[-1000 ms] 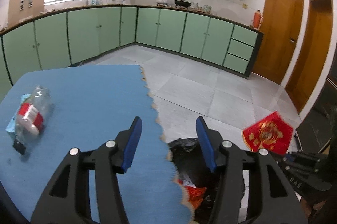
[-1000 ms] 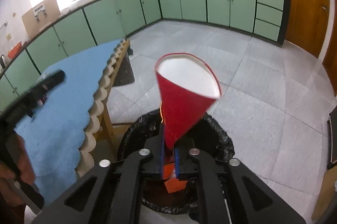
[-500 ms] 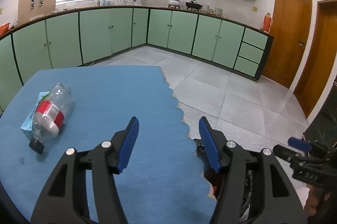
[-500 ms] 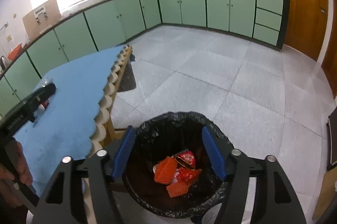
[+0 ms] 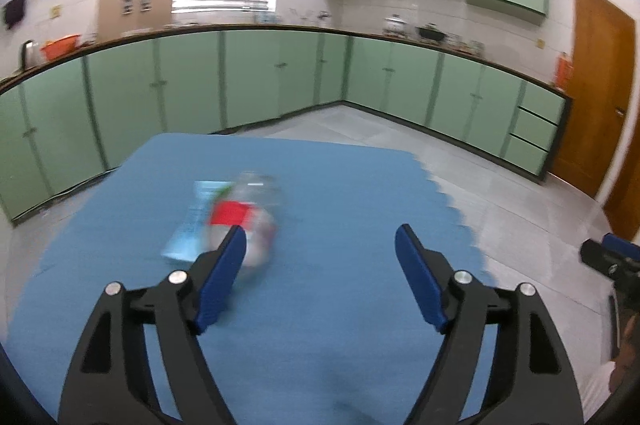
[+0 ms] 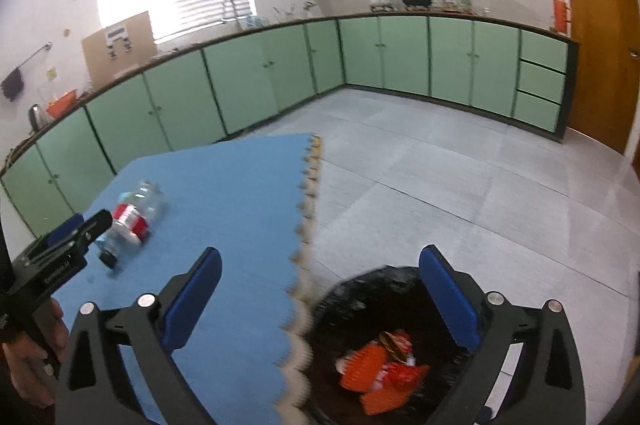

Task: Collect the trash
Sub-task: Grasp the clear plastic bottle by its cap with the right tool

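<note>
A clear plastic bottle [image 5: 244, 221] with a red label lies on its side on the blue table mat [image 5: 344, 185], partly over a pale blue packet [image 5: 188, 229]. My left gripper [image 5: 320, 243] hovers just short of the bottle, which shows past its left pad. Its jaws are opening with nothing between them. My right gripper [image 6: 320, 255] hangs over the table's edge and the black-bagged bin [image 6: 360, 281]. Its jaws are also opening and hold nothing. Red and orange scraps [image 6: 380, 373] lie inside the bin. The right wrist view shows the bottle [image 6: 134, 213] beside the left gripper [image 6: 86, 227].
The bin stands on the grey tiled floor [image 6: 440, 185], right against the mat's scalloped edge [image 6: 304, 249]. Green cabinets [image 5: 280, 81] line the far walls and a wooden door [image 5: 596, 93] is at the right. A hand [image 6: 24, 349] holds the left gripper.
The right gripper let go of the red paper cone over the bin, spread its jaws wide and rose. The left gripper swung left over the mat to the bottle and widened.
</note>
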### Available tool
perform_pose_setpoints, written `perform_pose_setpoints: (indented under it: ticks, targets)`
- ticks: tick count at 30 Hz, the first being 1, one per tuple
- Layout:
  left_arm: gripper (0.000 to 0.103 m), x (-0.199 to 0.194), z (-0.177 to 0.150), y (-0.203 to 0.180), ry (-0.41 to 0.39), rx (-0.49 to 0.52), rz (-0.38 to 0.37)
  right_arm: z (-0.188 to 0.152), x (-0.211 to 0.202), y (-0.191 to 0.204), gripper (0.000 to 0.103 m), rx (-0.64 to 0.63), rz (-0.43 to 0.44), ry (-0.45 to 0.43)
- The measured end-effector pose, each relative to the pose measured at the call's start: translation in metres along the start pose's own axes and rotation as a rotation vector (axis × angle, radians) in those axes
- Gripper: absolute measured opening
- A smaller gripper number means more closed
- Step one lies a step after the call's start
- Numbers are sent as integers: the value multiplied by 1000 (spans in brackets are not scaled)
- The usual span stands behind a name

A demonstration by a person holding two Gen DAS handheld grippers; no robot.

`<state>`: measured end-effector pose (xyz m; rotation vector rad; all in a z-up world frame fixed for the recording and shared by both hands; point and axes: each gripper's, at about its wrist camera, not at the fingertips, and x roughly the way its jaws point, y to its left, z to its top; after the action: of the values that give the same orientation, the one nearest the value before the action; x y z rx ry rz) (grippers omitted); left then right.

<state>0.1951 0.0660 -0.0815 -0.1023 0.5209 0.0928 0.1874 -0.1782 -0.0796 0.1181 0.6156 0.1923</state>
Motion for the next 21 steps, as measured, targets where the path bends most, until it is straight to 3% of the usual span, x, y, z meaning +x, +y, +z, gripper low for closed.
perform_pose_setpoints:
  ticks: [8, 16, 21]
  targets:
    - [76, -11, -2, 90, 7, -55, 164, 5, 35, 85, 97, -32, 80, 3]
    - [76, -23, -14, 150, 36, -84, 231, -18, 61, 177, 95, -70, 128, 48]
    - [76, -24, -22, 173, 56, -105, 241, -36, 78, 215, 89, -104, 132, 94]
